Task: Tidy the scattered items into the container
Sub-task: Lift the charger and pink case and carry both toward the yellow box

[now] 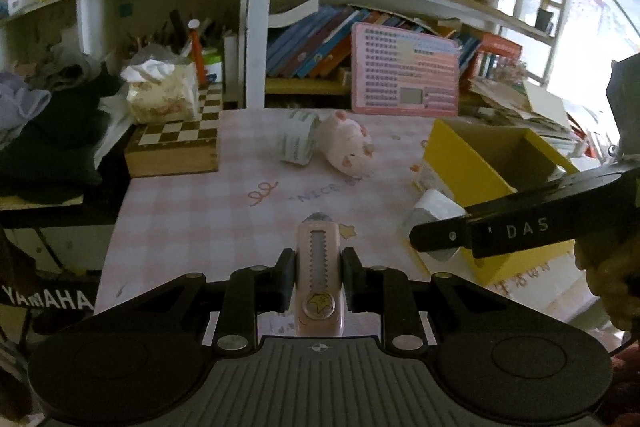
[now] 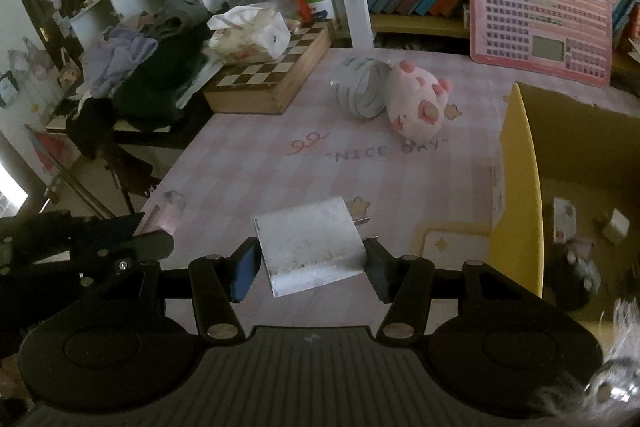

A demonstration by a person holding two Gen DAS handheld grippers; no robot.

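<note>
Yellow box (image 2: 520, 187) open-topped; pig plush (image 2: 418, 99), roll (image 2: 362, 87) beyond.

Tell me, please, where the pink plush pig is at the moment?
The pink plush pig lies on the checked tablecloth towards the far side, touching the roll of tape on its left, with the yellow box off to its right.

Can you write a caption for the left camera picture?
Left gripper clamps a pink utility knife above the checked tablecloth, near the yellow box.
</note>
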